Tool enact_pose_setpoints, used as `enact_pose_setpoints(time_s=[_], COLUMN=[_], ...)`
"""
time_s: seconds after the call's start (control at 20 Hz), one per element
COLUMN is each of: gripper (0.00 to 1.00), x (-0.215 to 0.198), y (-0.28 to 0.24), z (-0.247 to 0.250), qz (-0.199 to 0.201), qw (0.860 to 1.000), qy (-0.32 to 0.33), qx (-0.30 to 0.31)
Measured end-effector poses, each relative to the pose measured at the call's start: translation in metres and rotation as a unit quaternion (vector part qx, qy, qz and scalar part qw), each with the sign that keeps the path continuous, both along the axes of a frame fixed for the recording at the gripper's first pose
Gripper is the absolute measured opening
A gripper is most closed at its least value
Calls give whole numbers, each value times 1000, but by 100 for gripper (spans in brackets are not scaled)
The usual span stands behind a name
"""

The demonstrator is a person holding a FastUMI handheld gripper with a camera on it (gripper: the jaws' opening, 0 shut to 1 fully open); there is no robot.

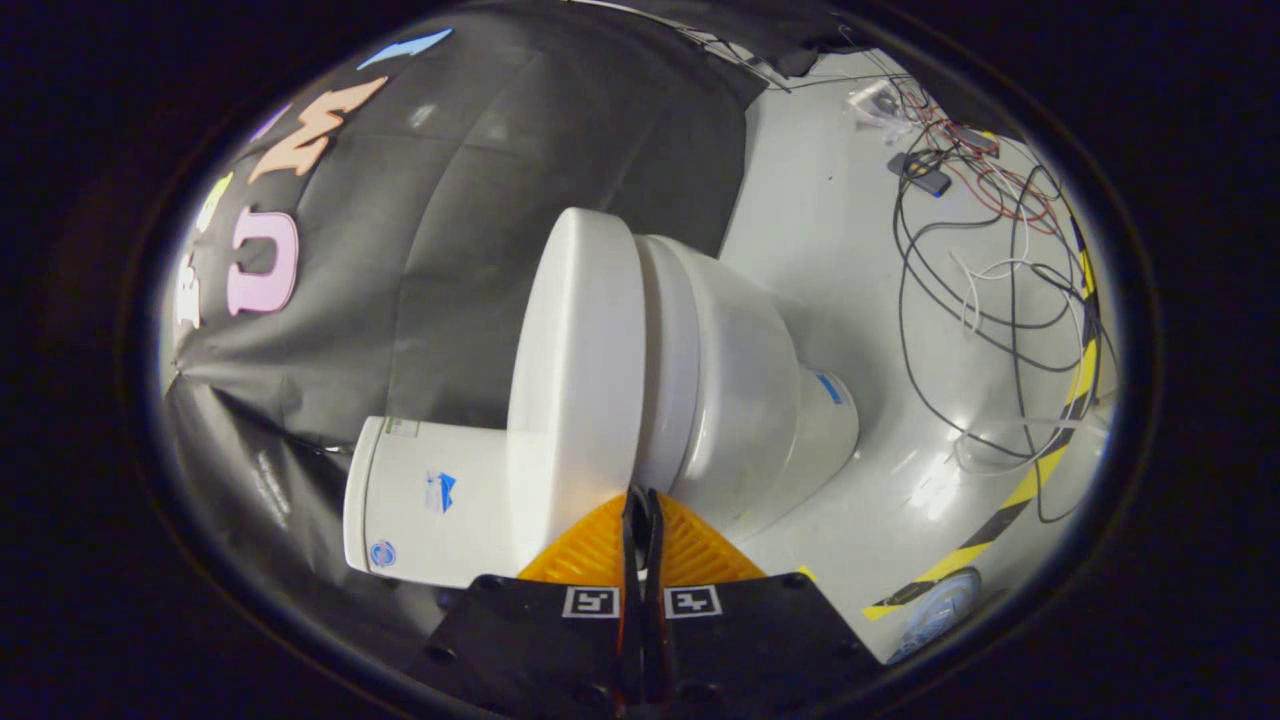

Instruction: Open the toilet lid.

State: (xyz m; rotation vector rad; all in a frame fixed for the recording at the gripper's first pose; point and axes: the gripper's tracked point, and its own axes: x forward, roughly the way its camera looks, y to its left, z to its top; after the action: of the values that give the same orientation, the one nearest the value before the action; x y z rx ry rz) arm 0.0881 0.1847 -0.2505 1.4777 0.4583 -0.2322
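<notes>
A white toilet appears turned sideways in the gripper view. Its lid [575, 350] lies flat against the seat [668, 350], with the bowl [745, 400] beyond the seat and the tank [430, 500] on the other side of the lid. My gripper [640, 494] is shut, its fingers pressed together with nothing between them. The fingertips sit right at the rim of the toilet, at the seam where the lid meets the seat. I cannot tell whether they touch the rim.
The toilet stands on a grey floor [830, 250]. A tangle of black, red and white cables [1000, 260] lies on the floor beyond the bowl. Yellow-and-black tape [1010, 500] marks the floor's edge. Black cloth [480, 200] hangs behind the tank.
</notes>
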Motion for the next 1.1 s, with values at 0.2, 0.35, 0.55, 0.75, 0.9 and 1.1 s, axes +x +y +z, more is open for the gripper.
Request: enact_pose_setpoints(time_s=[0.2, 0.35, 0.55, 0.75, 0.9, 1.1], gripper=[2, 2, 2, 2, 2, 1], x=[1, 1, 2, 2, 4, 7], y=[0, 1, -4, -13, -14, -14], z=[-1, -1, 6, 42, 73, 103], qz=[-18, -16, 0, -1, -14, -9], qw=[1000, 1000, 1000, 995, 993, 986], qy=[-1, -7, 7, 14, -3, -9], qx=[16, 25, -20, -98, -120, -169])
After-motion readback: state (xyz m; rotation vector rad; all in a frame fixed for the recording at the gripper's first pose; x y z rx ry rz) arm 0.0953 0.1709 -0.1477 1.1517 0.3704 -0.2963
